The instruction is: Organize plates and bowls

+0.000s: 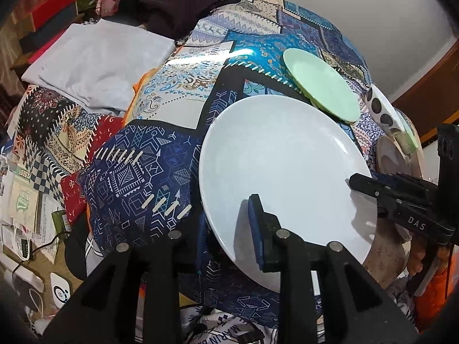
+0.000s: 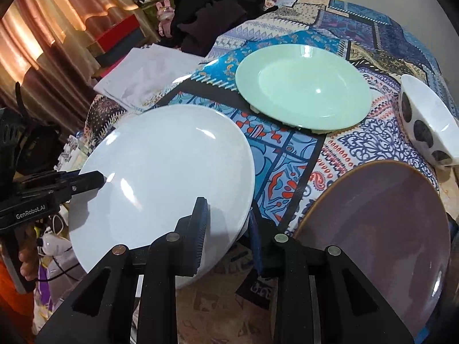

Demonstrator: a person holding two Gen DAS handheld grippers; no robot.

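A large white plate (image 1: pixel 284 172) (image 2: pixel 163 177) is held tilted above the patterned table by both grippers. My left gripper (image 1: pixel 229 229) is shut on its near rim, one finger (image 1: pixel 259 229) on top and the other hidden under it. My right gripper (image 2: pixel 226 229) is shut on its right rim, with the left finger (image 2: pixel 200 229) on top. Each gripper shows in the other's view, my left gripper (image 2: pixel 86 183) and my right gripper (image 1: pixel 373 186). A green plate (image 2: pixel 304 89) (image 1: pixel 321 83) lies flat further back. A spotted white bowl (image 2: pixel 427 123) (image 1: pixel 381 109) stands at the right. A mauve plate (image 2: pixel 381 229) (image 1: pixel 393 157) lies near right.
A patchwork tablecloth (image 1: pixel 172 86) (image 2: pixel 287 154) covers the table. A folded grey cloth (image 1: pixel 97 60) (image 2: pixel 143 77) and dark clothing (image 1: pixel 172 5) lie at the back left. Clutter and cables lie on the floor past the table's left edge (image 1: pixel 28 215).
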